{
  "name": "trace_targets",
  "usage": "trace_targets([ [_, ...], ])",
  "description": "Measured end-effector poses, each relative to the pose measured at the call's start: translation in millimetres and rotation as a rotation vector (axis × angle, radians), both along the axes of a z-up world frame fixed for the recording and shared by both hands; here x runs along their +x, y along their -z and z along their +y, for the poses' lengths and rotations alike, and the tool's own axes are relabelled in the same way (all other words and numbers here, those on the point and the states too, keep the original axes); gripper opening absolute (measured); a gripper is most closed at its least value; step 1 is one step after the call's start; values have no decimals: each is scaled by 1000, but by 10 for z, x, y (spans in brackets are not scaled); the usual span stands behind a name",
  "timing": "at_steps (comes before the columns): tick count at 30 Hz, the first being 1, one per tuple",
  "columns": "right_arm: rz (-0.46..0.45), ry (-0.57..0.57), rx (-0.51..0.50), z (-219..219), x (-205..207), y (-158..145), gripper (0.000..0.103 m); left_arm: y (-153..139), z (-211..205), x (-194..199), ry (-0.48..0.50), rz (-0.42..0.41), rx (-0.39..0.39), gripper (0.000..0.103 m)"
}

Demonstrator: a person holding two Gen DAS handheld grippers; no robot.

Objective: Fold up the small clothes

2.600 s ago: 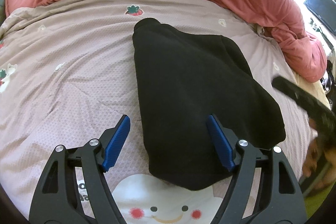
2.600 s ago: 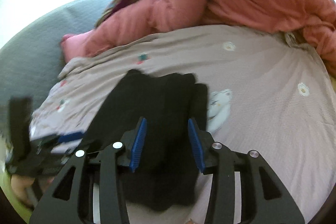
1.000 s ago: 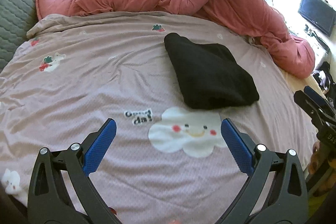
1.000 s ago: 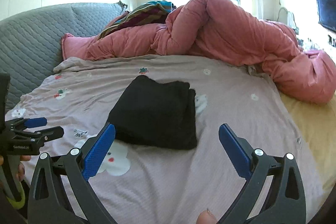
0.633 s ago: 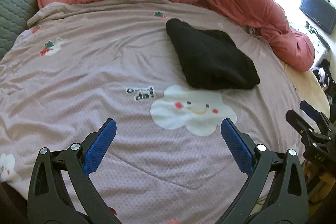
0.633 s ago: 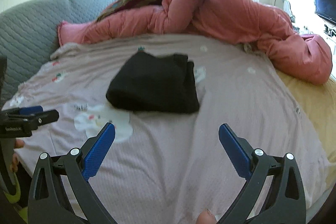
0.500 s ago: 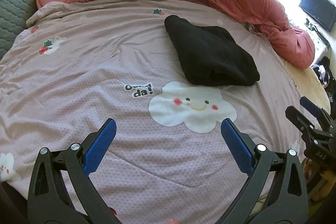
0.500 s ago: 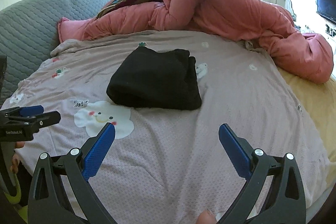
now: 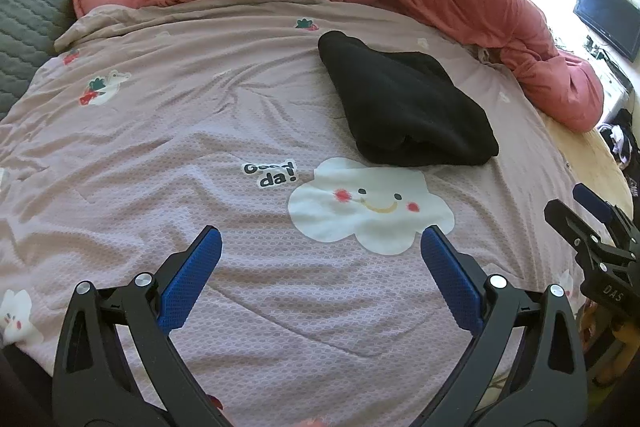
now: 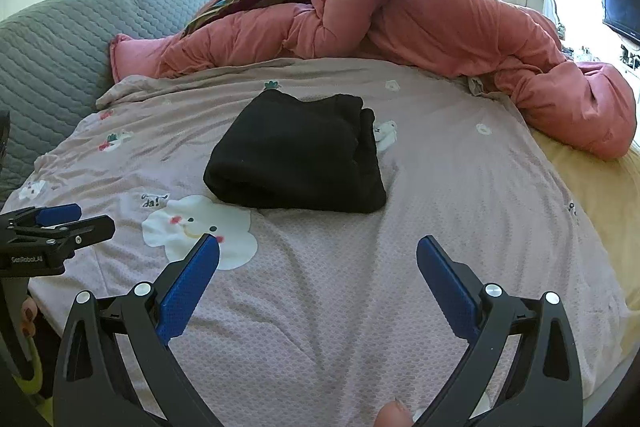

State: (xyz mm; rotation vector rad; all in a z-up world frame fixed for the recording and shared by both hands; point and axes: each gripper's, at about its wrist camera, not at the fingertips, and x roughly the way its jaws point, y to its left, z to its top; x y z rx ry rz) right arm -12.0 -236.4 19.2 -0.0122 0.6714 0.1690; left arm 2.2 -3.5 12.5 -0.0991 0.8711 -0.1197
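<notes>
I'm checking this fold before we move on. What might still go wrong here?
The black garment lies folded on the pink sheet, but its near edge bulges in thick loose layers that may spring open. The left tool and right tool are open and away from it, so nothing holds it flat.

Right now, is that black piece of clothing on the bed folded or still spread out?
Folded. The black garment lies as a compact, layered bundle with stacked edges on the pink bedsheet; neither gripper touches it.

Black folded garment (image 9: 404, 107) on a pale pink bedsheet (image 9: 168, 131) printed with a white smiling cloud (image 9: 368, 215). Salmon-pink duvet (image 10: 440, 19), grey quilted headboard (image 10: 60, 39). Black tools with blue pads (image 9: 192, 279).
</notes>
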Motion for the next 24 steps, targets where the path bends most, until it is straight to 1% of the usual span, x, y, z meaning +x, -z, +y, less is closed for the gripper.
trace_targets([
  [24,10,-10,0,33,-18,42,98,-9,22,-11,-17,5,14,93],
])
